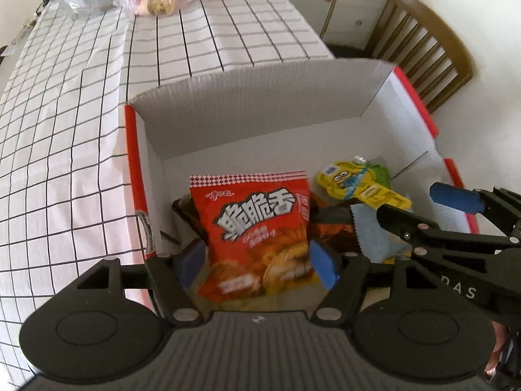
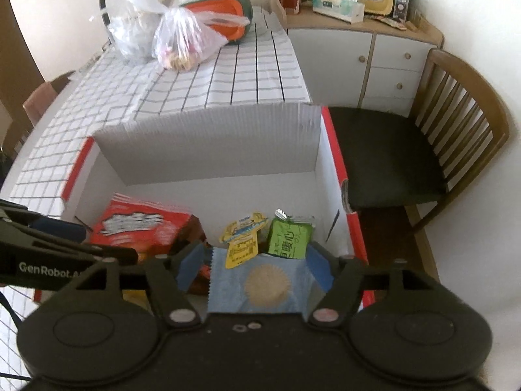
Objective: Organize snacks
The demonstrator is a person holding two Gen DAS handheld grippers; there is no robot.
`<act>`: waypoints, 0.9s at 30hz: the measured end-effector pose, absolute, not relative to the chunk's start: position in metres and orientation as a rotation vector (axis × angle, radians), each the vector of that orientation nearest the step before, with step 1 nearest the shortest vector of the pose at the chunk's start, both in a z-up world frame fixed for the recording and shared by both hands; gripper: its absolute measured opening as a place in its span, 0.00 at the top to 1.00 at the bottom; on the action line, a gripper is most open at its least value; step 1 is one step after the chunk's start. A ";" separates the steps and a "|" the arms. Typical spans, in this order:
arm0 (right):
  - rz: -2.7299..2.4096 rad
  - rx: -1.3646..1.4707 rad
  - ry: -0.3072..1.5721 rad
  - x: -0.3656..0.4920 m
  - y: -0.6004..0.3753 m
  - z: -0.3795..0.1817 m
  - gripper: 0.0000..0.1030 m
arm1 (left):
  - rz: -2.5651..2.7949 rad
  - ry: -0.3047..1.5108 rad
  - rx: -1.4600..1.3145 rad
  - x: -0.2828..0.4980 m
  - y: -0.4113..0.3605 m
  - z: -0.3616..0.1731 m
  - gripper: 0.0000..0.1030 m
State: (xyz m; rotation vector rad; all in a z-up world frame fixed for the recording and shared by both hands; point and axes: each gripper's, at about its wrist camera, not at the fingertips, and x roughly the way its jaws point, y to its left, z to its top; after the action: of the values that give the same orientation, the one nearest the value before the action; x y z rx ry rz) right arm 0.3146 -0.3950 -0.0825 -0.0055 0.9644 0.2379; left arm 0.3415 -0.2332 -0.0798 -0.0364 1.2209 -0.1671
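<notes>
checked tablecloth (image 1: 81,130), white with thin dark grid, draped flat over the table.
corrugated cardboard box (image 1: 254,101), rectangular, white inside, red outer edges, open-topped, on the cloth at its 3 o'clock edge.
wooden chair (image 2: 456,137), slatted back, dark seat, at 3 o'clock of the box.
clear plastic bags (image 2: 182,39), crinkled, knotted, far end of the cloth at 12 o'clock.
red snack bag (image 1: 257,228), glossy foil, flat rectangle with serrated top, lying in the box at its 7 o'clock corner.
left gripper (image 1: 257,264), black plastic with blue pads, spread wide over the red bag, pads either side, clasping nothing.
pale blue packet (image 2: 257,286), matte, zigzag edge, round biscuit print, in the box at 5 o'clock.
right gripper (image 2: 257,270), parted, flanking the blue packet; contact unclear.
green sachet (image 2: 289,238) and yellow sachet (image 2: 242,238), small, shiny, crumpled, side by side just beyond the blue packet.
</notes>
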 end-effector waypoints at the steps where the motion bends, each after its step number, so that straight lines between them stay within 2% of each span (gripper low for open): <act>1: 0.239 -0.002 0.955 0.311 -0.396 -0.079 0.32 | -0.170 1.209 -0.036 0.338 -0.232 -0.076 0.32; 5: 0.251 0.018 0.920 0.299 -0.399 -0.066 0.31 | -0.177 1.163 -0.045 0.327 -0.228 -0.062 0.32; 8: 0.259 0.032 0.891 0.289 -0.402 -0.057 0.24 | -0.179 1.127 -0.042 0.320 -0.226 -0.053 0.32; 18: 0.328 0.087 0.791 0.256 -0.401 -0.026 0.18 | -0.210 1.025 -0.053 0.293 -0.215 -0.030 0.32; 21: 0.331 0.090 0.760 0.246 -0.399 -0.018 0.17 | -0.216 0.997 -0.055 0.284 -0.212 -0.024 0.27; 25: 0.344 0.104 0.723 0.233 -0.398 -0.010 0.08 | -0.228 0.961 -0.072 0.271 -0.205 -0.017 0.23; 27: 0.343 0.101 0.714 0.228 -0.397 -0.007 0.07 | -0.228 0.942 -0.079 0.265 -0.201 -0.014 0.21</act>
State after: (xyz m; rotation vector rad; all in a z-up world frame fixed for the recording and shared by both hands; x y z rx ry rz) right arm 0.2278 -0.3966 -0.0071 0.1013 0.7144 0.3428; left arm 0.2653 -0.2008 -0.0141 -0.0794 0.9421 -0.2276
